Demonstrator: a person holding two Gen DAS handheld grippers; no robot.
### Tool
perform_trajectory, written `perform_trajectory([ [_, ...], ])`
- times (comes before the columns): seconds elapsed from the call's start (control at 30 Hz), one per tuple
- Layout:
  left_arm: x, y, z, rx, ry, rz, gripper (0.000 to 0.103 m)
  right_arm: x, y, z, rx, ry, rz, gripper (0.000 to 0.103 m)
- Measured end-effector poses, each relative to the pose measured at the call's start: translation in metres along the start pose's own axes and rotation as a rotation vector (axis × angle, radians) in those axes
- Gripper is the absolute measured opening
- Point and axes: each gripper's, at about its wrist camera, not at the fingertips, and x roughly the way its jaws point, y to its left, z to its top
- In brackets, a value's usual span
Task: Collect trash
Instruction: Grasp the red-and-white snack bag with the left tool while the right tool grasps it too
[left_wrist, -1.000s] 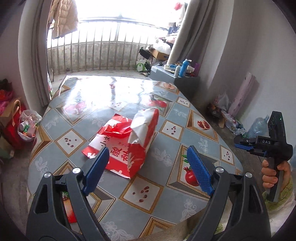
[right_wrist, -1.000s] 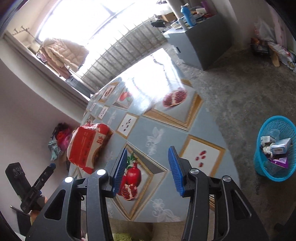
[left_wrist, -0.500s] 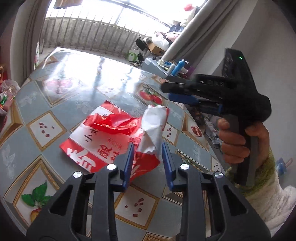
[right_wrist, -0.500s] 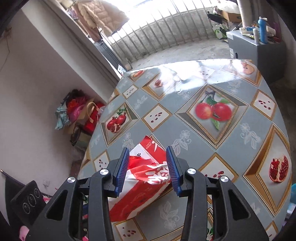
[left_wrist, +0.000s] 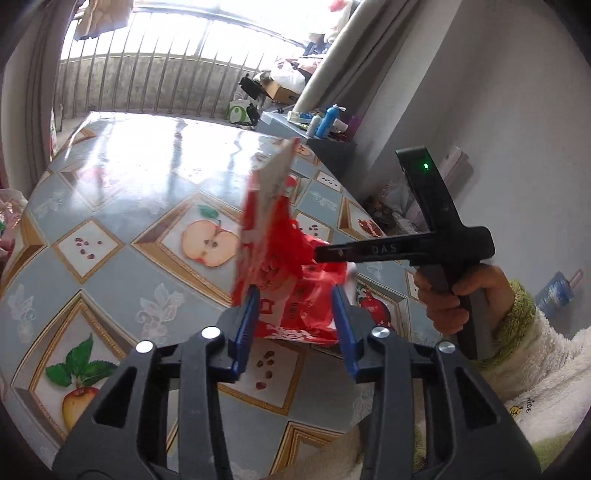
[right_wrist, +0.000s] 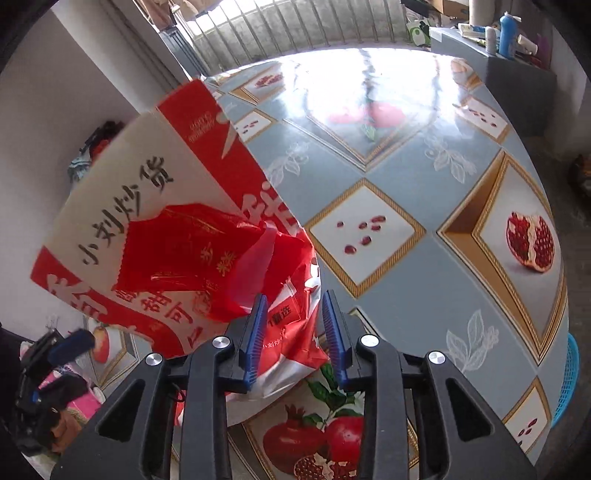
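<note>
Standing tilted off the table (left_wrist: 110, 206), the red paper bag (right_wrist: 147, 192) with its crumpled red plastic liner (right_wrist: 207, 251) sits between both tools. The right gripper (right_wrist: 295, 332), whose jaws have just been closing, pinches the bag's lower corner. The left gripper (left_wrist: 295, 325), whose jaws have just been opening, stands half open around the bag, pads not visibly pressing. Probable fault: thin paper tears or slides from the single pinch, and the loose liner drops out. Clearance: the bag stands near the table's right edge, open floor beyond; a blue basket (right_wrist: 570, 384) shows past that rim, on the floor
</note>
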Motion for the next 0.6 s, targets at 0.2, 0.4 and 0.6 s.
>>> perform_trajectory([
  [0.2, 0.025, 0.020, -0.006, -0.051, 0.067, 0.102, 0.059, 0.001, -0.004, -0.024, 0.024, -0.010, 0.002, 0.027],
  [0.4, 0.052, 0.033, -0.007, -0.098, 0.103, 0.104, 0.054, -0.004, -0.003, -0.042, 0.049, -0.009, 0.013, 0.023],
  [0.6, 0.057, 0.036, -0.007, -0.163, 0.138, 0.033, 0.019, -0.010, -0.001, -0.074, 0.074, 0.009, 0.039, 0.023],
])
